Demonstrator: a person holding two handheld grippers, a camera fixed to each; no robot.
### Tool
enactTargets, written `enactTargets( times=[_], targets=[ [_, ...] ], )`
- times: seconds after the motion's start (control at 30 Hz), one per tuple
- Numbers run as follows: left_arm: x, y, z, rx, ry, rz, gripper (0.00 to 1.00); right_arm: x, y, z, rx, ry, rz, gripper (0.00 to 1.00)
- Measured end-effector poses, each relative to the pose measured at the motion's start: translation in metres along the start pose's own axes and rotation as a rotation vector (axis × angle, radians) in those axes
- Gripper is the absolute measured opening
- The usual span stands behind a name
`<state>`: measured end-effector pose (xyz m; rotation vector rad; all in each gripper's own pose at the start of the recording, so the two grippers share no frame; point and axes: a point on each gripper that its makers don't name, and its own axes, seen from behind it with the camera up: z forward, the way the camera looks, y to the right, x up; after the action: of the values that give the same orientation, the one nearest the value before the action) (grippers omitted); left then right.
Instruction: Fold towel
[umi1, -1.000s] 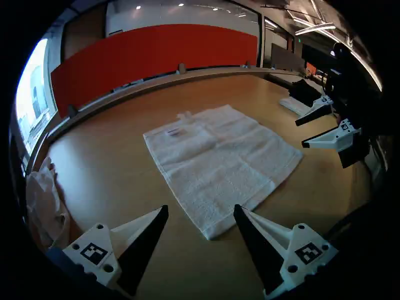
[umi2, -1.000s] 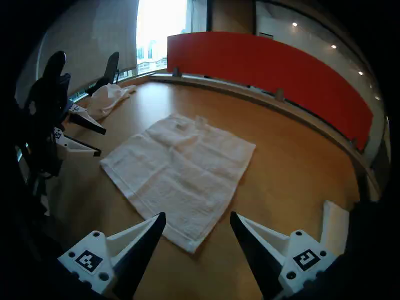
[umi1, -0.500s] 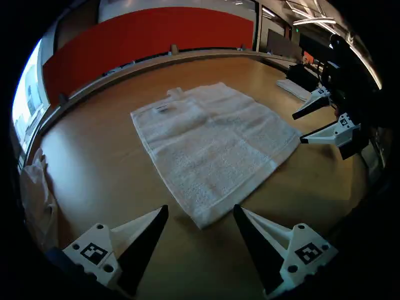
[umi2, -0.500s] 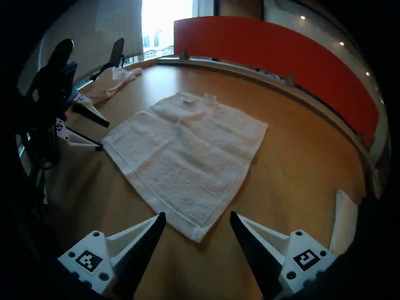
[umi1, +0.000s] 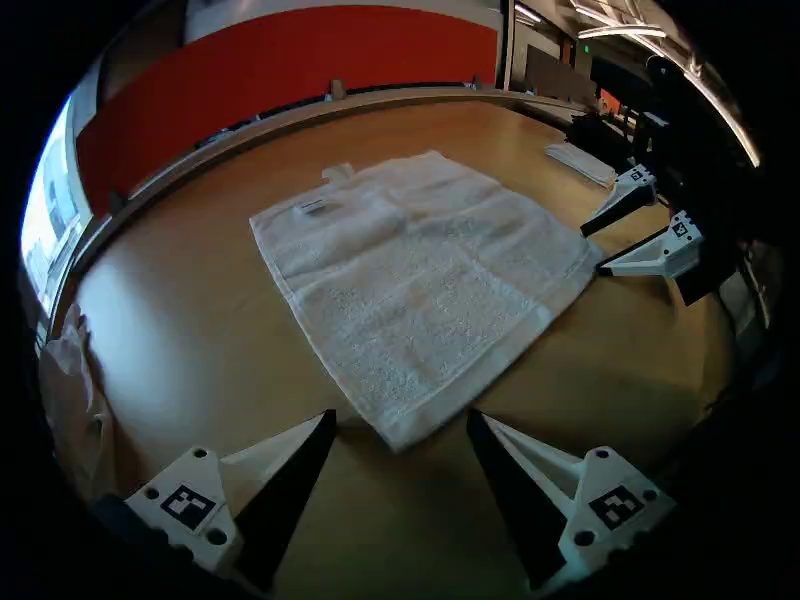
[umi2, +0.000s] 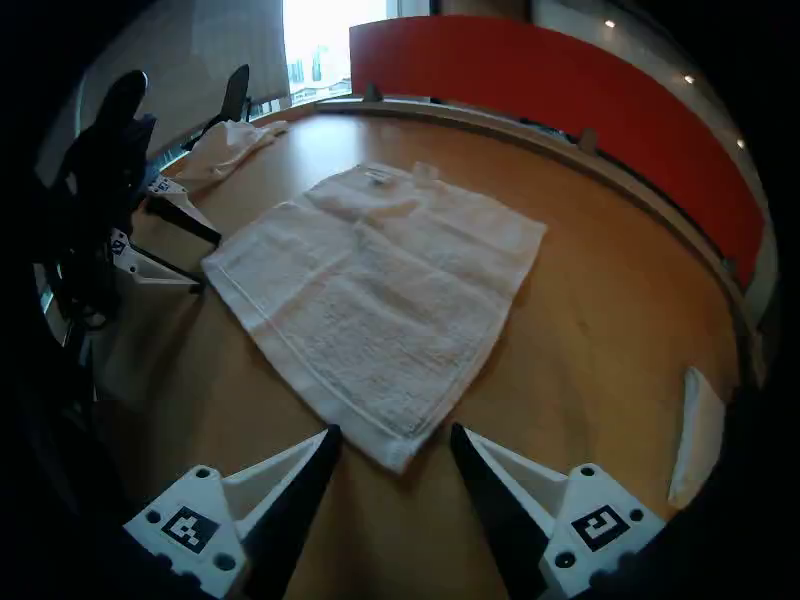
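free: table (umi1: 200, 300) all round towel (umi1: 420, 270) | blocked: crumpled cloth (umi1: 70, 410) at edge, red partition (umi1: 250, 70) beyond

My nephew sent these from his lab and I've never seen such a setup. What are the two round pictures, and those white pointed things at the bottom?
There is no robot: a person holds a two-finger gripper in each hand, and a fisheye camera rides on each, looking forward along its fingers. The white points at the bottom are those fingers. One picture comes from the left gripper, the other from the right gripper; each also catches the other gripper off to the side. On the wooden table lies a white towel, spread out flat. Each gripper is open and aimed at a near corner of the towel; nothing is held. A crumpled white cloth lies near the table's edge.
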<state>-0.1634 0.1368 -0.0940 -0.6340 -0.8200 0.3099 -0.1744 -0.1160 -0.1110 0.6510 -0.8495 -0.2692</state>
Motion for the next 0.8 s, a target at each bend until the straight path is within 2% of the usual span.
enactTargets(
  times=[0.17, 0.37, 0.57, 0.63, 0.7, 0.8],
  targets=[
    [0.0003, 0.0015, 0.0005, 0.002, -0.003, 0.001, 0.92, 0.0002, 0.0001, -0.0003, 0.003, 0.002, -0.021, 0.73],
    [-0.0001, 0.0056, 0.0001, 0.004, -0.005, 0.000, 0.79, 0.0006, -0.0048, -0.0001, 0.011, 0.004, -0.032, 0.59],
    [-0.0003, 0.0070, -0.0010, 0.006, -0.015, -0.006, 0.72, 0.0005, -0.0068, 0.0001, 0.011, 0.002, -0.026, 0.46],
    [-0.0003, 0.0067, -0.0012, 0.009, -0.018, -0.008, 0.63, 0.0005, -0.0056, 0.0001, 0.008, -0.002, -0.017, 0.42],
    [-0.0003, 0.0064, -0.0014, 0.013, -0.020, -0.013, 0.50, 0.0007, -0.0039, 0.0001, 0.003, -0.006, -0.006, 0.37],
    [-0.0001, 0.0062, -0.0012, 0.020, -0.024, -0.023, 0.38, 0.0011, -0.0015, 0.0002, 0.001, -0.011, 0.008, 0.32]
  ],
)
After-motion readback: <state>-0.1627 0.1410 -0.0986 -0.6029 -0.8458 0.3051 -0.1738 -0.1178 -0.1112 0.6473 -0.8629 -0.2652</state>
